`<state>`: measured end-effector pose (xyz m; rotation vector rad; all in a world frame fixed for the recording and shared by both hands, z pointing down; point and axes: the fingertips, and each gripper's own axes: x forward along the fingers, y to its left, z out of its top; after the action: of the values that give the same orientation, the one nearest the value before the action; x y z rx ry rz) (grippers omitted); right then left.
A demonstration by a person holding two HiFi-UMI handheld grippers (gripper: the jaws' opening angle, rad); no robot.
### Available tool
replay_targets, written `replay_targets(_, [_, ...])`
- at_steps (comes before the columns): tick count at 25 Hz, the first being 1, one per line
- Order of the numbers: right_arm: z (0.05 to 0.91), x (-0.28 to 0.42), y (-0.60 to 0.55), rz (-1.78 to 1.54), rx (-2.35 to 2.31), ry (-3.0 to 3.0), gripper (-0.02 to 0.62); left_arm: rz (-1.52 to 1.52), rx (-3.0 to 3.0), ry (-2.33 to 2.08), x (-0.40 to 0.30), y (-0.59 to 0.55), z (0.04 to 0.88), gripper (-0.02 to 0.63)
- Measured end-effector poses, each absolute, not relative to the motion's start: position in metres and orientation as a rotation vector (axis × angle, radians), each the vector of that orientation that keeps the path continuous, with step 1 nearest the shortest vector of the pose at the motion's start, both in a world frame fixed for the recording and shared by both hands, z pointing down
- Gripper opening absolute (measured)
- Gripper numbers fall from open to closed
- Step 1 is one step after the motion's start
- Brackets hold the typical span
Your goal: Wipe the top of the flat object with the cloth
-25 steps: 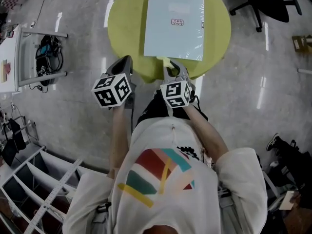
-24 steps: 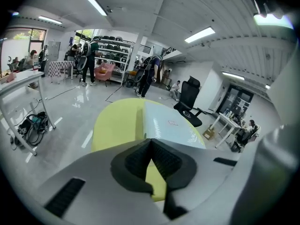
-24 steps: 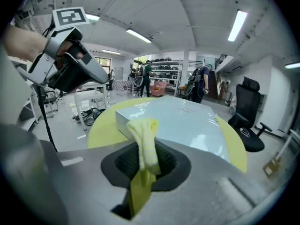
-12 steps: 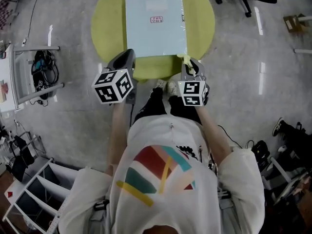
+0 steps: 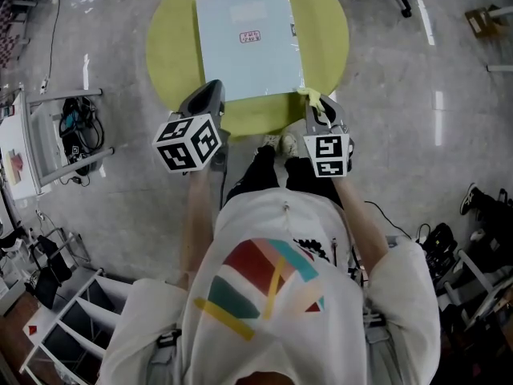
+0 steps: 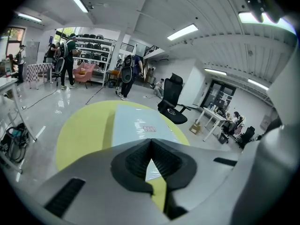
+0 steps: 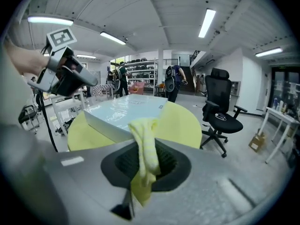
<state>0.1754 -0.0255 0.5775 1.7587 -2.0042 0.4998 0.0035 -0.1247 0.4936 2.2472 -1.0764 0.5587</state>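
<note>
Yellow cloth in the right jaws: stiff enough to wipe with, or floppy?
Probably floppy: the cloth droops from the right gripper, whose jaws pinch it. Likely light, since a small pinch holds it. It may bunch rather than spread on the glossy flat box.

Yellow cloth [image 7: 144, 142], pale blue box [image 5: 244, 50]

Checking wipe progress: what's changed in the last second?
Both grippers slid right along the near edge of the pale blue flat box: the right gripper, clamping the yellow cloth, from mid-edge to the right corner; the left gripper to the left corner. Grips unchanged; box unmoved on round yellow table.
</note>
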Motion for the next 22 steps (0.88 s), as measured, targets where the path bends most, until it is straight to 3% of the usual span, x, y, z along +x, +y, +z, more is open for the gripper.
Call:
replay_targets(9, [0.525, 0.226, -0.135, 0.360, 1.736, -2.244, 0.028, 0.536, 2.233, -1.078, 0.008, -0.127, 0.503, 0.014])
replay_targets(22, [0.586, 0.270, -0.315, 0.654, 1.721, -2.209, 0.028, 0.519, 2.191, -1.067, 0.012, -0.114, 0.520, 0.014])
